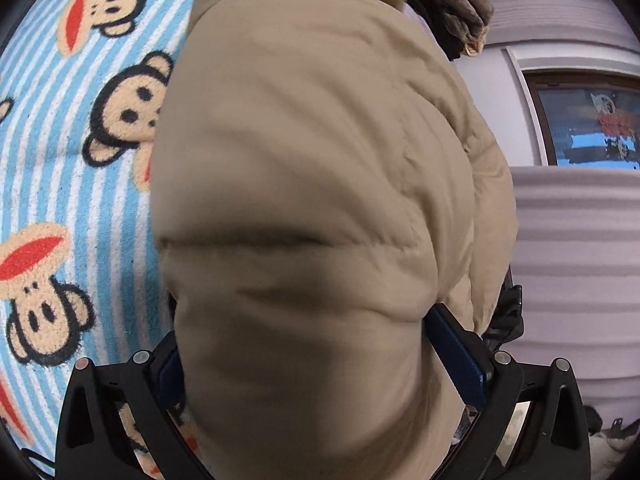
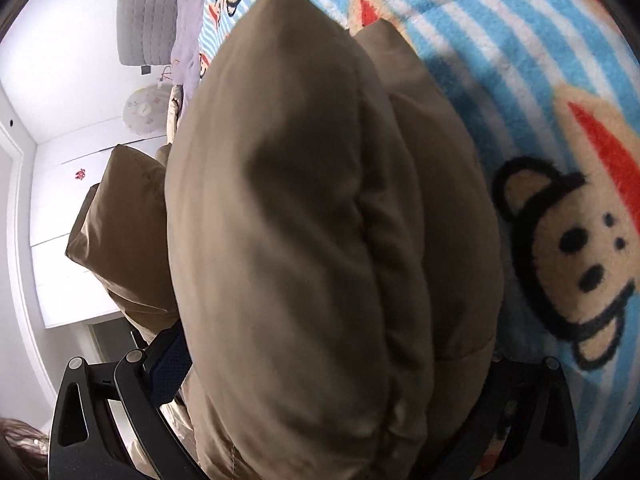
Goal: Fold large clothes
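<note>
A tan padded jacket [image 1: 304, 184] fills most of the left wrist view, bulging up between the fingers. My left gripper [image 1: 320, 364] is shut on a thick fold of it; one blue pad [image 1: 460, 352] shows at the right, the other is mostly hidden by cloth. In the right wrist view the same tan jacket [image 2: 304, 208] hangs in puffy folds over the bed. My right gripper [image 2: 328, 360] is shut on its bulk, with a blue pad [image 2: 168, 364] visible on the left and the right finger buried in fabric.
A blue-and-white striped blanket with cartoon monkeys [image 1: 80, 184] covers the bed [image 2: 560, 160] under the jacket. White wall and cabinet panels [image 2: 72, 248] stand to one side, with a grey quilted headboard [image 2: 146, 16]. A dark furry garment [image 1: 452, 4] lies at the top.
</note>
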Available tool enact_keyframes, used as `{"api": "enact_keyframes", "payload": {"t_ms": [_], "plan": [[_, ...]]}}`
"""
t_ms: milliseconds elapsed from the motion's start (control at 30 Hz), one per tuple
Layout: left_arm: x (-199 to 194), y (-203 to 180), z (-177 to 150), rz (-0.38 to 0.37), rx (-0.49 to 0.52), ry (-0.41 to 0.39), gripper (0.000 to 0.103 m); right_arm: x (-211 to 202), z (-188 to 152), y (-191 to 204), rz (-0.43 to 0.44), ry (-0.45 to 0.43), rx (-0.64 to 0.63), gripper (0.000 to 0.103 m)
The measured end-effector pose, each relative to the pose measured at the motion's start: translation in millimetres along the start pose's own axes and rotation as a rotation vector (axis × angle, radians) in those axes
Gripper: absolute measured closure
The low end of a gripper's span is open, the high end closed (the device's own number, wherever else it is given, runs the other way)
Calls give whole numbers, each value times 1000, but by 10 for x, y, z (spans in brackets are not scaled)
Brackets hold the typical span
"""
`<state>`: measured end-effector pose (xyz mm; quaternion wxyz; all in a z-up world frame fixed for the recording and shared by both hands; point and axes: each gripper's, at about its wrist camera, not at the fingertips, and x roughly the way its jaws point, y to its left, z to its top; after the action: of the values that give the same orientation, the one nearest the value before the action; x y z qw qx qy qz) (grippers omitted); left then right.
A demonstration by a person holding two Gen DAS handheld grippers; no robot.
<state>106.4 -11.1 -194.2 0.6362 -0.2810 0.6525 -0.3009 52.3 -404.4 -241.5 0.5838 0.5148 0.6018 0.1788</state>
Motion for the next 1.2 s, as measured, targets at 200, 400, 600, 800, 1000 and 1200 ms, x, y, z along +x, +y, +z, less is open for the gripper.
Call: {"api": "enact_keyframes", "payload": {"t_ms": [200, 400, 600, 800, 1000, 1200], "plan": [[-186, -309, 6, -59, 55, -28, 3, 51, -108, 293, 47, -7, -34, 14], [-582, -352, 85, -42, 106, -66, 3, 270, -238, 790, 79, -29, -99, 14], [-1122, 32, 204, 2, 95, -110, 3, 945, -340, 1368, 75, -16, -160, 14], [-1521, 644, 376, 100, 78, -87, 3, 1989, -462, 1893, 59, -1, -182, 14], [-1487, 1136, 384, 235, -10, -66, 3, 2867, -557, 2051, -140, 16, -103, 13], [-1355, 988, 265, 274, 20, -97, 3, 2316, -789, 2416, -355, -143, -186, 13]]}}
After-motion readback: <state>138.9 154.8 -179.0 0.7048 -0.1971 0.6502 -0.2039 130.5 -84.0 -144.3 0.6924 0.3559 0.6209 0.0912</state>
